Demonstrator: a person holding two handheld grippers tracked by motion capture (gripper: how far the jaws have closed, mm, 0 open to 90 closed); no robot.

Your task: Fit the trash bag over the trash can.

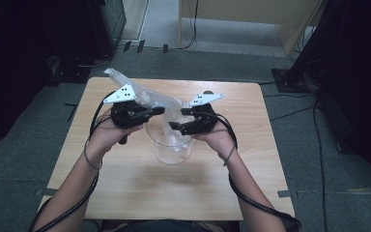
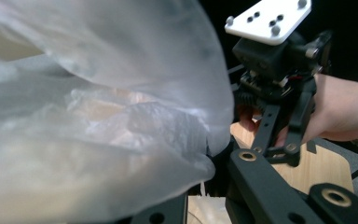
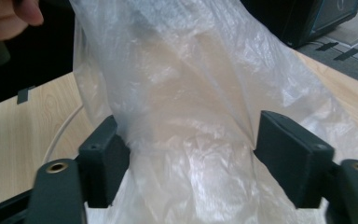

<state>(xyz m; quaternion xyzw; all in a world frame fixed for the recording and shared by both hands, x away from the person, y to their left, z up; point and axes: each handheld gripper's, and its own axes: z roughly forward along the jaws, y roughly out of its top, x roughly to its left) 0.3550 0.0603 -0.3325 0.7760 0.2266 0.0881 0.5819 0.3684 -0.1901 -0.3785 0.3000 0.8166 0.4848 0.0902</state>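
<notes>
On my left, the left gripper point(image 1: 160, 110) is clamped tight on the clear plastic bag point(image 1: 147, 99), which drapes up and back over it and, in the left gripper view, billows across the jaws as a cloudy sheet point(image 2: 98, 107). Moving right, the bag hangs down into the mouth of the clear round container point(image 1: 172, 145) standing between my two hands. On my right, the right gripper point(image 1: 176, 119) has its jaws spread wide with the bag's film point(image 3: 191, 140) bunched between them; the pads touch its folds at either side but I cannot tell that they pinch it. All this sits on a pale wooden table point(image 1: 140, 188), on grey carpet with cables and dark stands around.
</notes>
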